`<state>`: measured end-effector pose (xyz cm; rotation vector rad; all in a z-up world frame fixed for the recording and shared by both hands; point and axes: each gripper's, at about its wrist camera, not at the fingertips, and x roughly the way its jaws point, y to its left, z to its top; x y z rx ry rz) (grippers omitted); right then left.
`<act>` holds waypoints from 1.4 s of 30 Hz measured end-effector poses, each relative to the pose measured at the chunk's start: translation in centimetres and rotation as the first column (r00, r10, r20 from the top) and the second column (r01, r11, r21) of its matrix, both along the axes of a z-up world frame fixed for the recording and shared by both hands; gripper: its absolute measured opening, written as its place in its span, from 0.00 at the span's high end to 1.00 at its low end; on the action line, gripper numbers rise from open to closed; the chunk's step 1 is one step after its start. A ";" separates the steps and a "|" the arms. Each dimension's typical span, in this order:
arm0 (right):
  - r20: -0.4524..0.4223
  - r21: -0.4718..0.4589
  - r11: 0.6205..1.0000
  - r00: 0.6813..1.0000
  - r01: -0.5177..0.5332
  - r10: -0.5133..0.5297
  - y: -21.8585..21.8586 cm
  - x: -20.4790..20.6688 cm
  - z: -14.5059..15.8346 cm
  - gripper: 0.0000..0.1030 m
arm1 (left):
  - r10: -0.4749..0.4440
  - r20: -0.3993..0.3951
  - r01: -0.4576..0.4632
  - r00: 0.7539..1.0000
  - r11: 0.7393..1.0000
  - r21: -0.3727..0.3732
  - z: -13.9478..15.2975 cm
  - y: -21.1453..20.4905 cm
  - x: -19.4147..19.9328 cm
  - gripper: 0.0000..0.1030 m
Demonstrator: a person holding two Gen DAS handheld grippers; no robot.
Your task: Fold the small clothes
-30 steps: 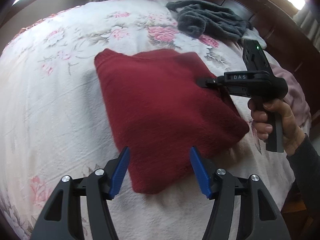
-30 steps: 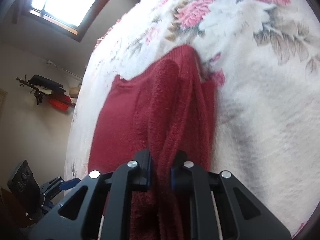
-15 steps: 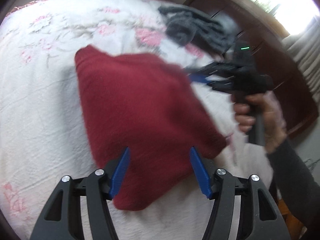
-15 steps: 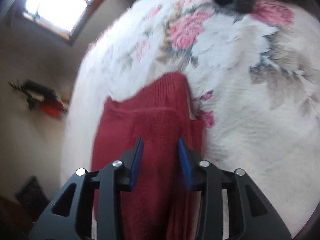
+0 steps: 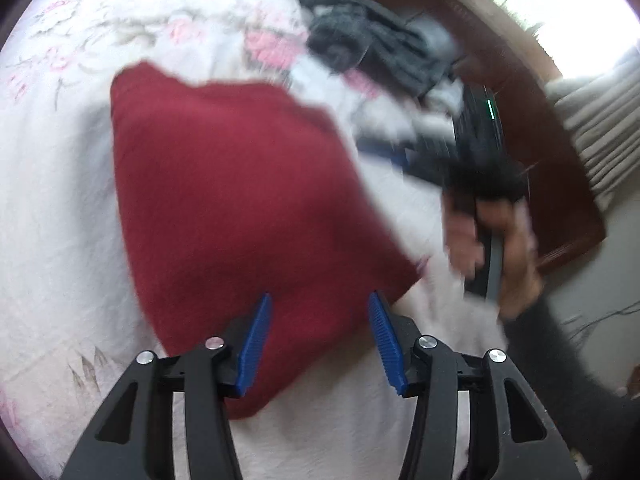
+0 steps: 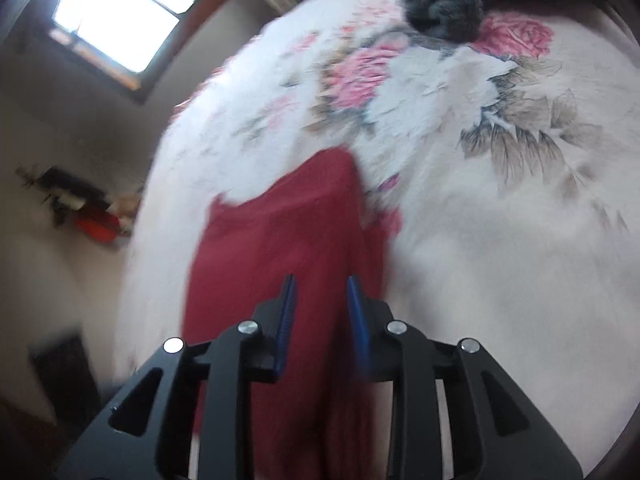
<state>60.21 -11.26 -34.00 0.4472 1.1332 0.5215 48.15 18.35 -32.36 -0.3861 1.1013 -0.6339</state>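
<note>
A folded dark red knit garment (image 5: 240, 208) lies flat on the floral bedspread (image 5: 60, 208). My left gripper (image 5: 318, 300) hovers open over its near edge, nothing between the blue pads. In the right wrist view the same red garment (image 6: 280, 248) lies below my right gripper (image 6: 320, 284), whose jaws stand apart and hold nothing. From the left wrist view the right gripper (image 5: 384, 152) shows blurred, off the garment's right side, held by a hand (image 5: 492, 240).
A heap of dark grey clothes (image 5: 372, 48) lies at the far side of the bed, also the grey clothes (image 6: 448, 4) at top of the right wrist view. A dark wooden headboard (image 5: 540, 120) borders the bed on the right. White bedspread (image 6: 500, 240) spreads right of the garment.
The right gripper let go of the red garment's fold, which dropped flat, then drew back to the right. The left gripper moved closer over the garment's near edge, still open.
</note>
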 end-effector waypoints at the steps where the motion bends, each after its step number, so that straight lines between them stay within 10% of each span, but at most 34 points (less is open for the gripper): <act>1: 0.004 0.014 0.999 0.999 -0.035 0.035 0.3 -1.3 0.3 0.74 | 0.016 0.013 -0.016 1.000 1.000 -0.006 0.4 0.3 1.0 0.48; 5: -0.027 -0.027 0.981 0.981 -0.193 0.192 2.7 -4.6 -1.2 0.84 | 0.070 -0.008 -0.069 0.998 0.995 0.069 -1.1 0.9 4.5 0.48; 11: -0.095 -0.002 0.990 0.985 -0.143 0.142 1.8 -4.7 -2.9 0.85 | 0.063 -0.080 -0.045 0.995 0.976 0.211 -4.3 0.2 5.8 0.53; 16: -0.066 0.040 0.987 0.985 -0.157 0.160 0.8 -7.7 -1.4 0.84 | -0.010 -0.039 0.013 0.999 0.997 0.076 -1.6 -0.5 2.0 0.52; 20: -0.125 -0.027 0.989 0.983 -0.142 0.138 0.8 -7.5 -4.5 0.79 | -0.012 -0.106 0.030 0.994 0.985 0.172 -5.5 -1.4 1.1 0.53; 26: -0.116 0.152 0.985 0.989 -0.078 0.096 -2.0 -6.7 -1.7 0.61 | 0.176 -0.019 -0.177 0.984 0.979 -0.097 -2.2 3.6 -3.9 0.21; 32: -0.226 0.319 0.944 0.974 0.080 -0.006 -6.5 -1.7 -3.0 0.39 | 0.307 -0.157 -0.327 0.938 0.938 -0.116 -6.7 9.1 -6.2 0.21; 42: -0.320 0.337 0.941 0.945 0.041 0.074 -3.0 5.9 -6.3 0.35 | 0.267 -0.259 -0.322 0.928 0.925 -0.200 -10.2 9.7 -3.6 0.21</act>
